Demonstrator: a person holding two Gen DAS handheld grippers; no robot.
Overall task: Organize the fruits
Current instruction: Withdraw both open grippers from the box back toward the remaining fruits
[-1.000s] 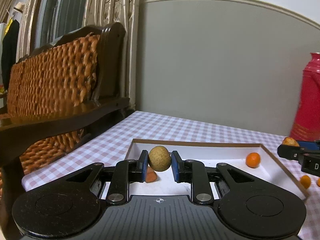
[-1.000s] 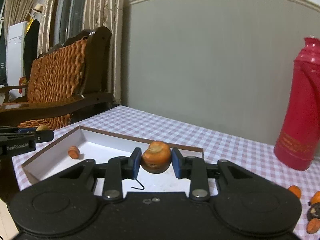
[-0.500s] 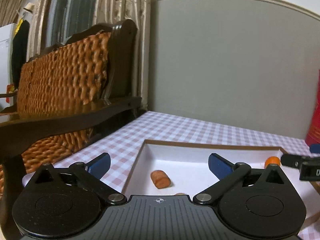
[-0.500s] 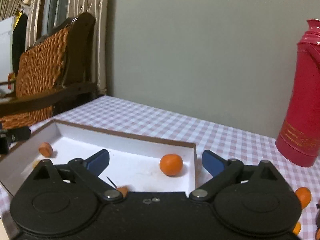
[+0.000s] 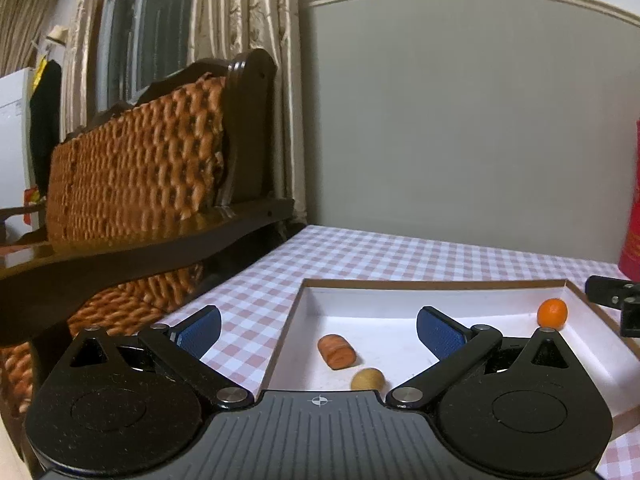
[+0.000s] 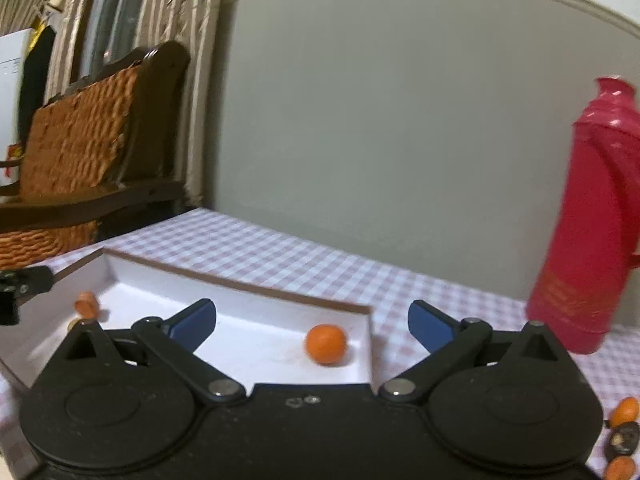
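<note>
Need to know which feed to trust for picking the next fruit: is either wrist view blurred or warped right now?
Left wrist view: sharp; the white tray, the tan round fruit and the checked tablecloth read crisply. Right wrist view: soft motion smear on the red thermos and the loose fruit at the lower right. Both views: fisheye bending, with the wall moulding arched and the corners dark.

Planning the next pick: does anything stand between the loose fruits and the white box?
Nothing visible: the loose fruits lie right of the white box; the red flask stands farther back. Part of the gap is hidden.
</note>
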